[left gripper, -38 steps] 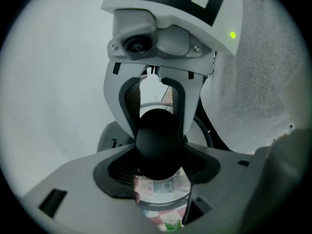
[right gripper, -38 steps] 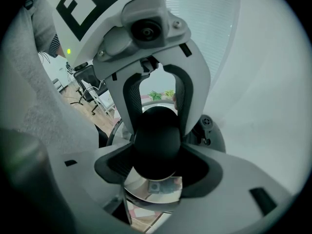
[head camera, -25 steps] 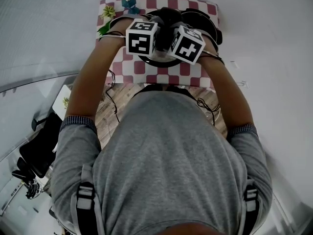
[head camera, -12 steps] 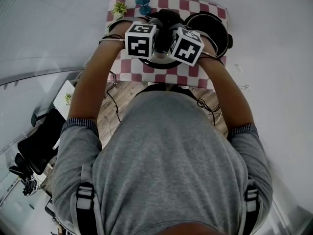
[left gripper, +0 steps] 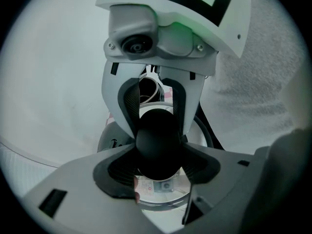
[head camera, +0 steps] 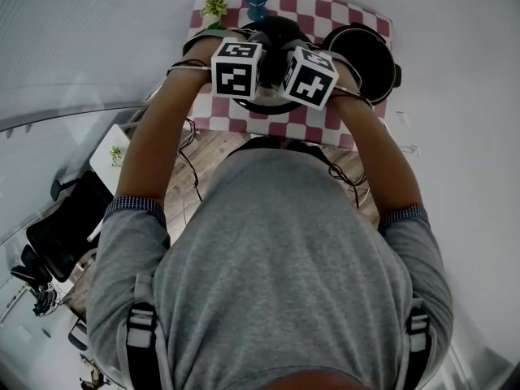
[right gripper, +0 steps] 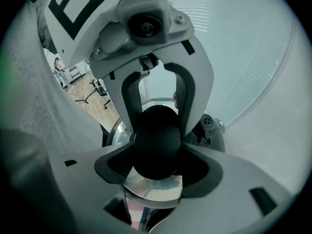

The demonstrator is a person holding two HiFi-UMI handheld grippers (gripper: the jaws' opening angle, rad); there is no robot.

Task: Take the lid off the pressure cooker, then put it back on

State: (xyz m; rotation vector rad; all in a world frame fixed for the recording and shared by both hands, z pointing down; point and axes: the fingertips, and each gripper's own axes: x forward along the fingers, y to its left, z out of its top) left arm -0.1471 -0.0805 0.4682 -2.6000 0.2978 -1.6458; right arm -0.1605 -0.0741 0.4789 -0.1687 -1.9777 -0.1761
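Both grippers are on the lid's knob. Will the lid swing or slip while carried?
Probably stiff: the lid looks like polished metal, so likely heavy for its size. The round, smooth knob might let it swivel or tilt, though the left gripper and right gripper pinching it from opposite sides should limit that.

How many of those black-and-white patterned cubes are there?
2: one cube on the left hand-held gripper, the other cube on the right hand-held gripper, side by side.

Red-and-white checked tablecloth (head camera: 219,108). Holds: open black pressure cooker pot (head camera: 370,55), right; lid (head camera: 260,104) under left gripper (head camera: 237,69) and right gripper (head camera: 309,77); green plant (head camera: 214,6), far edge.
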